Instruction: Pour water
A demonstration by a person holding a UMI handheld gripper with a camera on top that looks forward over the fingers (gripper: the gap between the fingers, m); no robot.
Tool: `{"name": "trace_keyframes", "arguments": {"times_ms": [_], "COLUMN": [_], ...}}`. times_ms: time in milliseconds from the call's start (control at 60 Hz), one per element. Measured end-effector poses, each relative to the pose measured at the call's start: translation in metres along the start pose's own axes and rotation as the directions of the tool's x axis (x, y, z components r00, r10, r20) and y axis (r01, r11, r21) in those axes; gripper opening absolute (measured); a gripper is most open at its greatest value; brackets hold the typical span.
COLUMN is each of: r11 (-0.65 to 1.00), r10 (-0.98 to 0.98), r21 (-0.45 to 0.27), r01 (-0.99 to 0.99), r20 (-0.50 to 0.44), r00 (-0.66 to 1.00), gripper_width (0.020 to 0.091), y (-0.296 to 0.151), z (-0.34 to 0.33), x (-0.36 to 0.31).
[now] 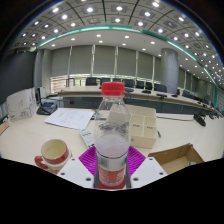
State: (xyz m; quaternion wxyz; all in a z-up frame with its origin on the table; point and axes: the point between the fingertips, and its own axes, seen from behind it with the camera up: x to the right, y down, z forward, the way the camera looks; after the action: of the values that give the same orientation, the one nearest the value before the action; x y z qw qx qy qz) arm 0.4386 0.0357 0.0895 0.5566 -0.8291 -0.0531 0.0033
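No text can be read: the red band label on the clear plastic bottle (112,150), red-capped, between the tool's fingers, is illegible.

I count one bottle (112,135), one red cup (53,154), one clear bin (141,127), one cardboard box (178,157).

The gripper (112,165) has its fingers closed on a clear bottle (112,135) with a red cap, which fills the way straight ahead. To the left, just beside the fingers, a red-and-white cup (52,154) blocks low passage. A cardboard box (178,157) crowds the right. A translucent container (143,125) stands behind the bottle. Bare table (25,138) lies farther left, toward some papers (70,118).
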Motion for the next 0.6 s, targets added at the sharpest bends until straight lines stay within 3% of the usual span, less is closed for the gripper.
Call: {"name": "trace_keyframes", "arguments": {"times_ms": [50,83,117,233,267,317,367,433,600], "r11": [1.0,0.999,1.0,0.999,0.999,0.996,0.99,0.985,0.988], "r10": [0.014,0.018,0.021,0.042,0.051,0.077,0.12,0.144,0.089], "r21": [-0.012,0.028,0.022,0.014,-0.015,-0.048,-0.073,-0.091,-0.122], "r01": [-0.014,-0.018,-0.021,-0.042,-0.051,-0.076,-0.118,-0.145,-0.098], "r20": [0.003,0.005,0.003,0.0,-0.003,0.019,0.015,-0.008,-0.074], "r00": [1.0,1.0,1.0,0.999,0.999,0.997,0.993,0.989,0.993], "gripper_width": [0.0365,0.0365,0.0378,0.0534,0.0611,0.0876,0.0825,0.0867,0.0858], "y": [0.015,0.013,0.016,0.017,0.021,0.027,0.029,0.027,0.011], "z": [0.013,0.01,0.008,0.007,0.003,0.004,0.001,-0.015,-0.065], "x": [-0.006,-0.005,-0.004,-0.002,-0.001,-0.006,-0.006,-0.004,-0.005]}}
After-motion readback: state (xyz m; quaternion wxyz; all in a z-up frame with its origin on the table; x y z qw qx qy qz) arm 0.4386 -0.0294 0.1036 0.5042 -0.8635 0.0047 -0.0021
